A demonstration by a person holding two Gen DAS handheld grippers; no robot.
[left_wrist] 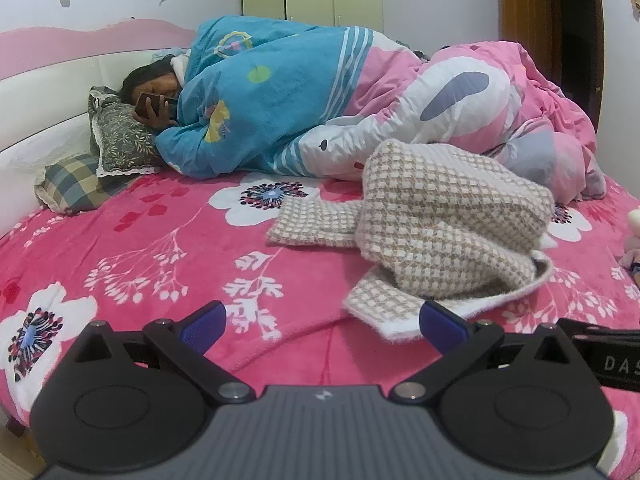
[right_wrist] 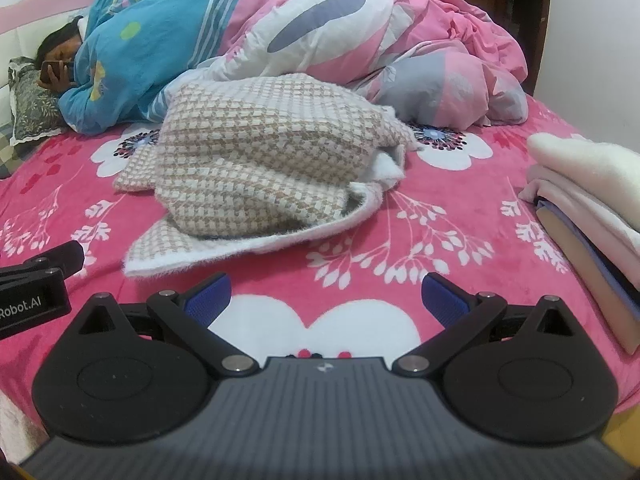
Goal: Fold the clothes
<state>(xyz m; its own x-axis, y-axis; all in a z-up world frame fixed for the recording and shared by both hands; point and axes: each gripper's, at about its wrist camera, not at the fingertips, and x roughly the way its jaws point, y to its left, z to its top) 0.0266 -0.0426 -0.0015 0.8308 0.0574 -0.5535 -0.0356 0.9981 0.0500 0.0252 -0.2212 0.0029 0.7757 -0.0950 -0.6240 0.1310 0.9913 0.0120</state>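
A crumpled beige-and-white houndstooth garment (left_wrist: 444,216) with a fuzzy white lining lies in a heap on the pink floral bedspread (left_wrist: 160,248). The same garment (right_wrist: 260,160) fills the middle of the right wrist view. My left gripper (left_wrist: 322,324) is open just short of the garment's near hem, its right finger close to the white edge, nothing held. My right gripper (right_wrist: 325,296) is open and empty above the bedspread (right_wrist: 440,208), a little short of the hem. Part of the left gripper's body (right_wrist: 36,280) shows at that view's left edge.
A person (left_wrist: 156,92) lies at the back under a blue and pink quilt (left_wrist: 320,96), holding a phone, head on pillows (left_wrist: 116,136). A stack of folded clothes (right_wrist: 592,208) sits on the bed's right side. A wardrobe and a door stand behind.
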